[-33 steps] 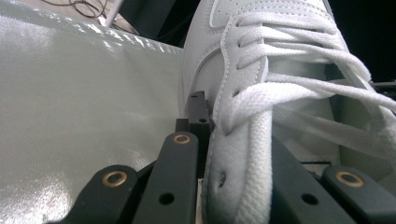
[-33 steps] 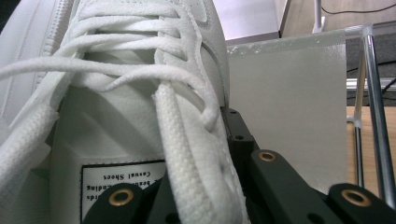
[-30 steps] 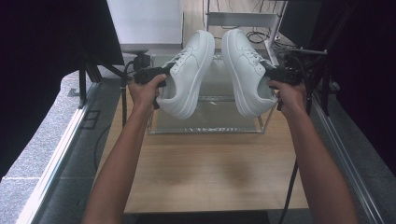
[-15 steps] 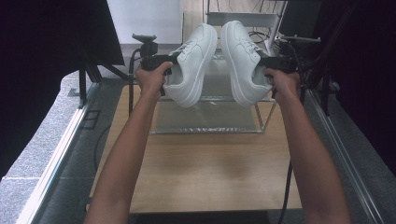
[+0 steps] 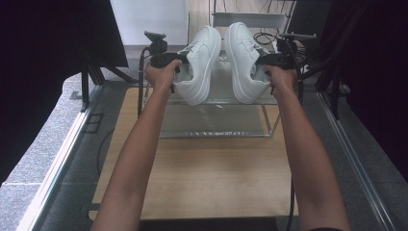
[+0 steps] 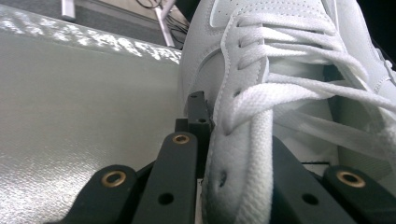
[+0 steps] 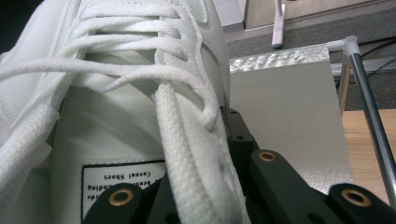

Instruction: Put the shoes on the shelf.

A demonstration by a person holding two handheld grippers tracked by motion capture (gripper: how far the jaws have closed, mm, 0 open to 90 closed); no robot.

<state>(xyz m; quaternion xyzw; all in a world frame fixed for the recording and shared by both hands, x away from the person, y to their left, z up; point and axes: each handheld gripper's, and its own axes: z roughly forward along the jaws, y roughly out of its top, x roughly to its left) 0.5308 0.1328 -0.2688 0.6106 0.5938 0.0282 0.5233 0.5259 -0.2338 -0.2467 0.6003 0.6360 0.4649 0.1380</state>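
Two white lace-up sneakers hang in the air above a small metal rack [image 5: 216, 126]. My left gripper [image 5: 182, 63] is shut on the left sneaker [image 5: 202, 57], toe pointing away. My right gripper [image 5: 258, 65] is shut on the right sneaker [image 5: 240, 57] beside it. In the left gripper view my left gripper [image 6: 233, 172] pinches the laced side wall of its sneaker [image 6: 261, 70] between both jaws. In the right gripper view my right gripper [image 7: 201, 186] clamps the eyelet edge of its sneaker [image 7: 140, 93]; one jaw is hidden under the tongue, which carries a label.
The rack has silvery shelves [image 6: 70, 93] and thin metal posts [image 7: 369, 107], and stands on a wooden table [image 5: 207, 178]. Cables and a metal frame [image 5: 250, 19] lie beyond it. Dark panels flank both sides.
Both hands have pushed forward, away from the person, carrying the sneakers farther over the rack. The grips have stayed the same.
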